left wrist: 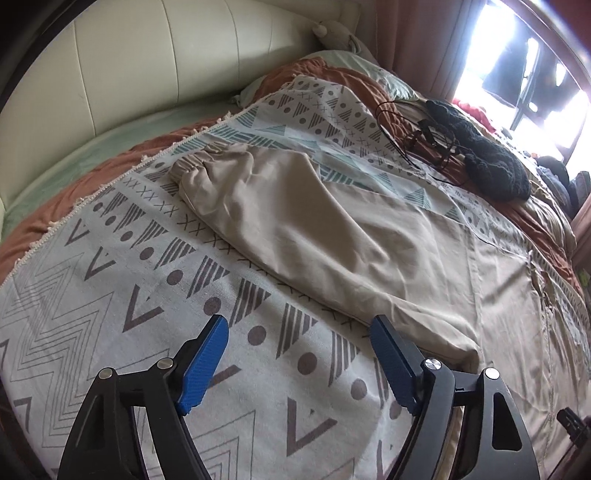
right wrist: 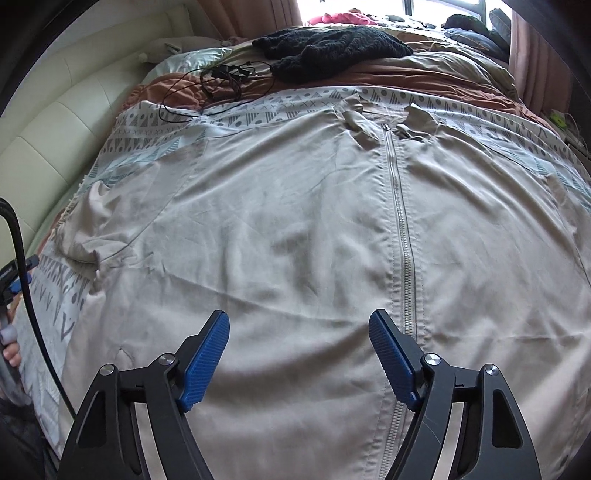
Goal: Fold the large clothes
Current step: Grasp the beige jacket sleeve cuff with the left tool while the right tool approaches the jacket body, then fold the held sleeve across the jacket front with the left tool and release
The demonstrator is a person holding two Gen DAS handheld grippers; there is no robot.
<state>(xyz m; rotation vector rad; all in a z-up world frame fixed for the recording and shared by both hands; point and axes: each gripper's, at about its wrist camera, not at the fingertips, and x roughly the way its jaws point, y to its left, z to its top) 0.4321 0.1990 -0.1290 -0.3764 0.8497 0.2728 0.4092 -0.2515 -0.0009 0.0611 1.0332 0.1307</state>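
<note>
I am looking over a bed with a cream padded headboard, pink curtains and a bright window at about one o'clock in the left wrist view. A patterned throw printed with grey triangles, dots and chevrons is covering the rust-coloured duvet.

The beige zip-front jacket is lying spread flat on the throw, front side up. In the right wrist view it is filling most of the frame, its zipper running from twelve o'clock down to six, closed along the length I can see, with the collar rumpled at the far end. One sleeve is stretching out toward eleven o'clock in the left wrist view, its elastic cuff gathered near the throw's fringed edge.

My left gripper is hovering over the bare throw just beside the sleeve's lower edge, its blue-padded jaws spread wide and gripping nothing. My right gripper is hanging above the jacket's lower front, just left of the zipper, jaws likewise released and empty. I cannot tell whether either is touching the cloth.

Farther up the bed, at twelve o'clock in the right wrist view, a black knitted garment is lying on the duvet, with a tangle of black cables beside it at eleven o'clock. A pale green pillow is resting against the headboard.
</note>
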